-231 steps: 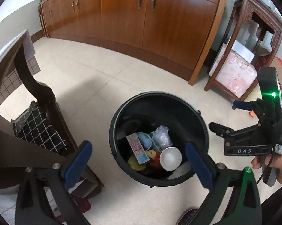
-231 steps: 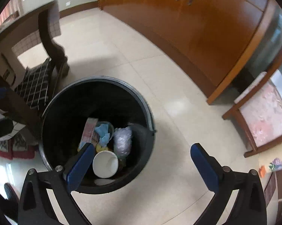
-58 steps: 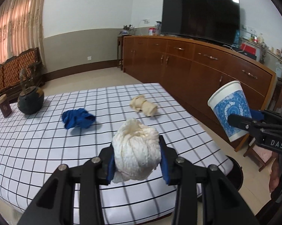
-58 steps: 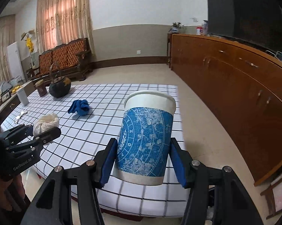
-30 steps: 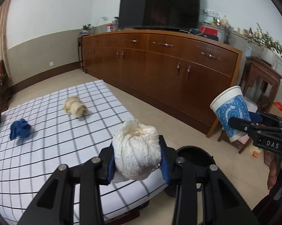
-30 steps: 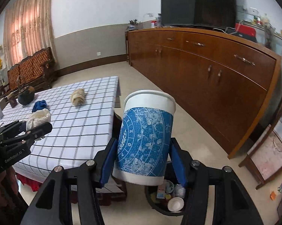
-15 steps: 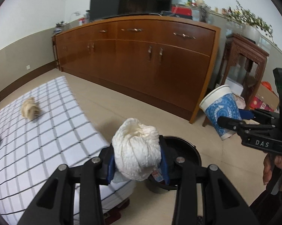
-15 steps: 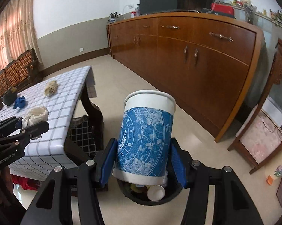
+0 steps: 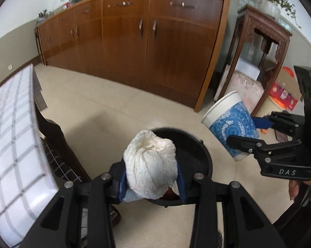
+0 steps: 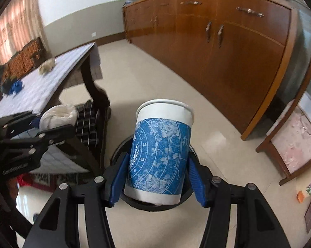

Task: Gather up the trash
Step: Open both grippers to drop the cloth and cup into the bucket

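Both views have swung off the checked surface [image 9: 12,136] and down toward the black bin [image 9: 198,155] on the floor, which now sits near the centre instead of low in frame. Left hand-held gripper [image 9: 151,177] is clamped on a white wad [image 9: 150,163], held over the bin's near rim. Right hand-held gripper [image 10: 156,177] is clamped on a blue-and-white cup [image 10: 161,155], tilted, above the bin at about 3 o'clock from the wad. Cabinets [image 9: 155,47] fill the background.
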